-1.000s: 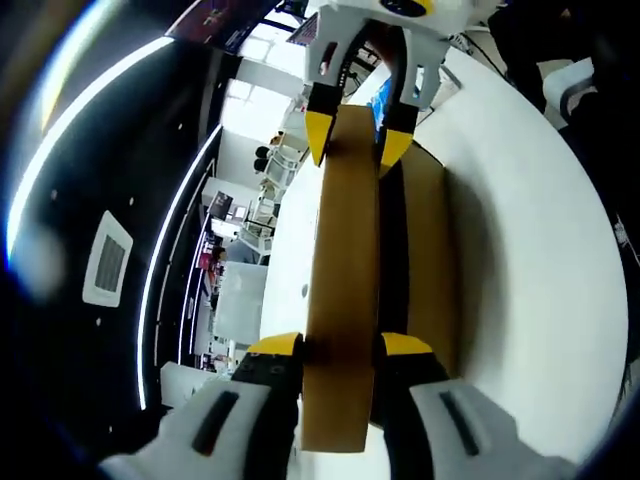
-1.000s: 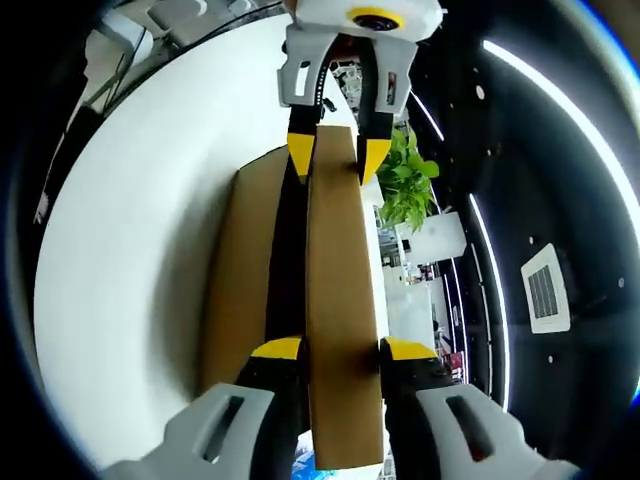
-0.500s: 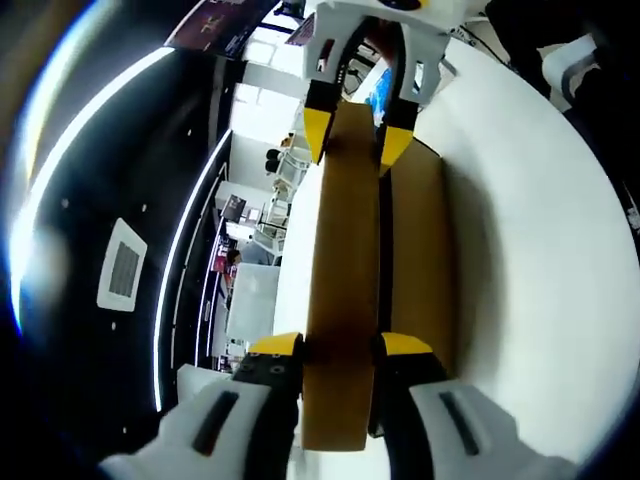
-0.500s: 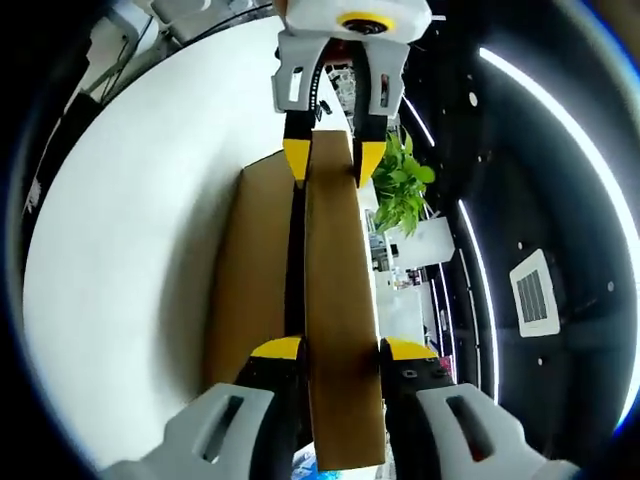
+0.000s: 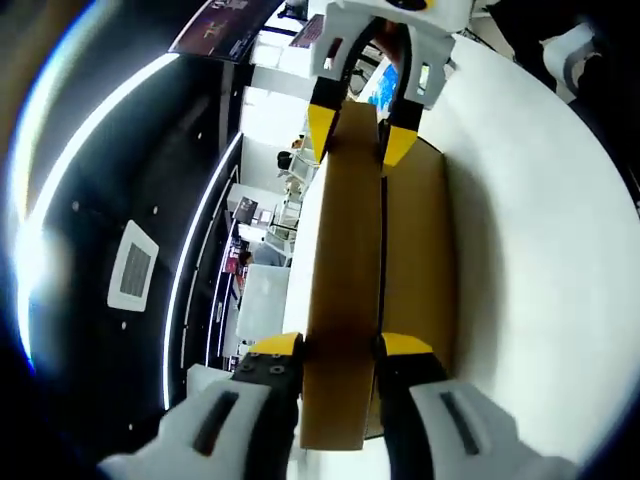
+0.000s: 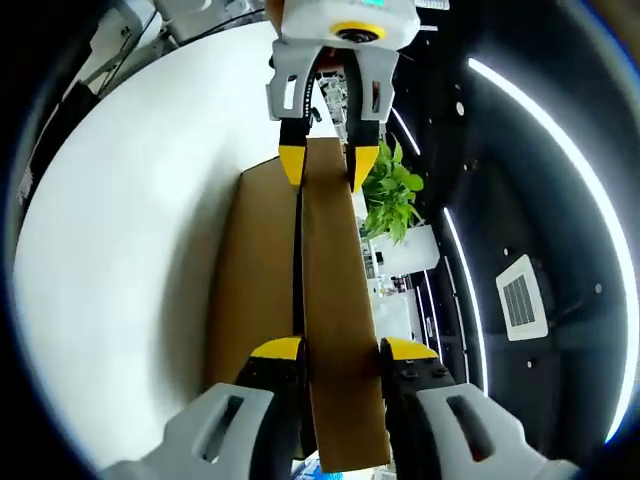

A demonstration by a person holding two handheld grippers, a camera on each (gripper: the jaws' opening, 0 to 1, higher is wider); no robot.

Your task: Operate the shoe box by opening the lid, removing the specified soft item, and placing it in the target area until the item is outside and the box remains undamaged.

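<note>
my left gripper (image 5: pixel 340 345) and right gripper (image 6: pixel 340 348) each clamp the lid (image 5: pixel 345 290); the box (image 5: pixel 418 250) interior is hidden from me.

An open showroom or office hall: ceiling light strips (image 6: pixel 520 110), potted plant (image 6: pixel 390 195).
</note>
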